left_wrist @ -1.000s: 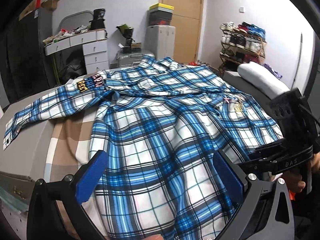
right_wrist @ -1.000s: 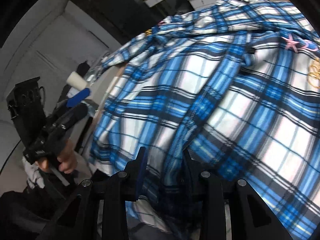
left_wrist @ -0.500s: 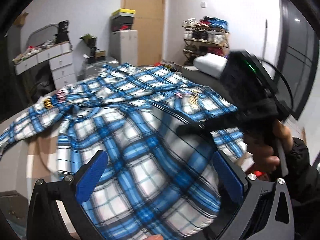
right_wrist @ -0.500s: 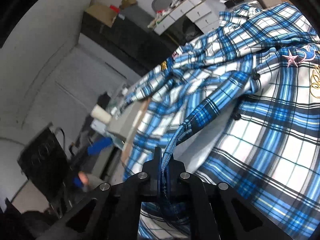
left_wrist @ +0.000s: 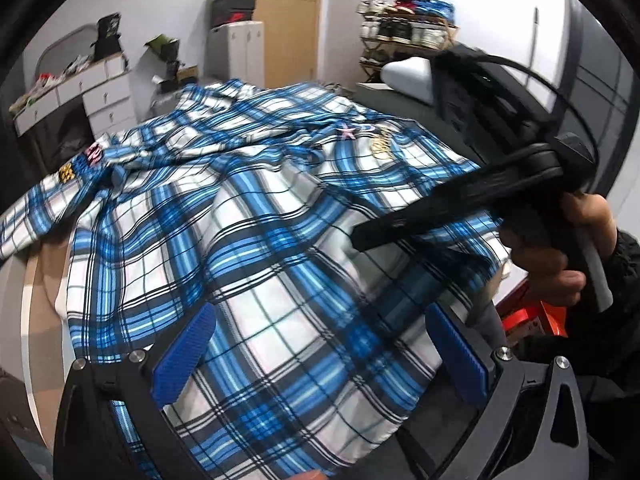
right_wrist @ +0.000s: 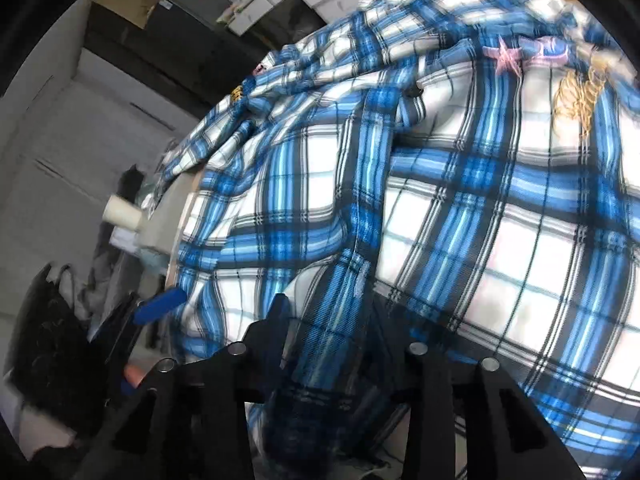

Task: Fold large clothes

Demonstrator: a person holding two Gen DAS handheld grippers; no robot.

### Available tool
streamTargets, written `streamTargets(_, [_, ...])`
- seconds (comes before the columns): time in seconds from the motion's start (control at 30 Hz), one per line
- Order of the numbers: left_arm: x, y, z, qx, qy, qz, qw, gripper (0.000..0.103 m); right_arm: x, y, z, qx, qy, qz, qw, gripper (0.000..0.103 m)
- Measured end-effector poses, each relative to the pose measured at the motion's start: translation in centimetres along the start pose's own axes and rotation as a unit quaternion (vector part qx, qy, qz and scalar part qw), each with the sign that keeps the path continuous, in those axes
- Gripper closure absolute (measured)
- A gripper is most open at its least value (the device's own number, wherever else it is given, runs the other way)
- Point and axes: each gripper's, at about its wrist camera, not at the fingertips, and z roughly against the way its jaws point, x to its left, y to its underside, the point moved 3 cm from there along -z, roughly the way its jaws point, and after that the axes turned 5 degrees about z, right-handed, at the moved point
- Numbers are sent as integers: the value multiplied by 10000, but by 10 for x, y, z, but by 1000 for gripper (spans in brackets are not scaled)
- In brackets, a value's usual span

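A large blue, white and black plaid shirt [left_wrist: 248, 240] lies spread over the bed, with a pink star and gold embroidery on its chest. My left gripper [left_wrist: 320, 356] is open, its blue pads [left_wrist: 184, 356] wide apart over the near hem without touching it. In the left wrist view my right gripper [left_wrist: 372, 236], held by a hand [left_wrist: 560, 248], reaches over the shirt's right front. In the right wrist view the shirt [right_wrist: 480, 200] fills the frame. The right gripper [right_wrist: 332, 320] is opening, and the button placket [right_wrist: 360, 248] hangs loose between its parted jaws.
The bed [left_wrist: 44, 280] has a beige and brown cover showing at the left. A white pillow [left_wrist: 408, 76] lies at its far right. White drawers [left_wrist: 100, 96], a shoe rack [left_wrist: 408, 36] and stacked boxes [left_wrist: 234, 4] line the far walls. A red box [left_wrist: 532, 320] sits low right.
Half a second ago the right gripper was shut on the placket and held it up; now its jaws stand apart and the fabric has sagged. The left gripper has shifted along the hem.
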Motion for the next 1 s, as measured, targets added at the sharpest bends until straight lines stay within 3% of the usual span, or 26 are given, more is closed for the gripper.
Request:
streamTargets(0.03, [3,0,0,2,-3,60,10000,1,-2,1,2,88,-355,-35,9993,57])
streamTargets(0.1, [5,0,2,-20,-27,112,9999,1,-1,4,9,146,-587,111,9981,55])
streamTargets(0.4, [8,-3,7,-115,-51,161,9998,1,42,35,20,443,-444,1568,9856,54])
streamTargets(0.57, [4,-5,18,-274,203,73,9994,1,58,34,33,106,-969,1762,9795,54])
streamTargets(0.67, [1,-7,27,-378,754,58,9964,1,58,28,42,-160,-1281,1626,9782,54])
streamTargets(0.73, [-1,-7,32,-425,774,-58,9961,1,53,27,47,-290,-1421,1480,9783,55])
streamTargets(0.83, [-1,-8,36,-498,759,-103,9958,1,40,20,44,-340,-1326,1251,9826,65])
streamTargets(0.9, [-4,-8,36,-506,821,-100,9953,1,35,16,44,-396,-1084,1140,9868,92])
streamTargets(0.93, [-5,-8,36,-500,838,-136,9951,1,33,13,42,-454,-910,1075,9890,100])
streamTargets(1.0, [-12,-6,34,-468,862,-260,9948,1,34,11,43,-578,-829,1072,9891,102])
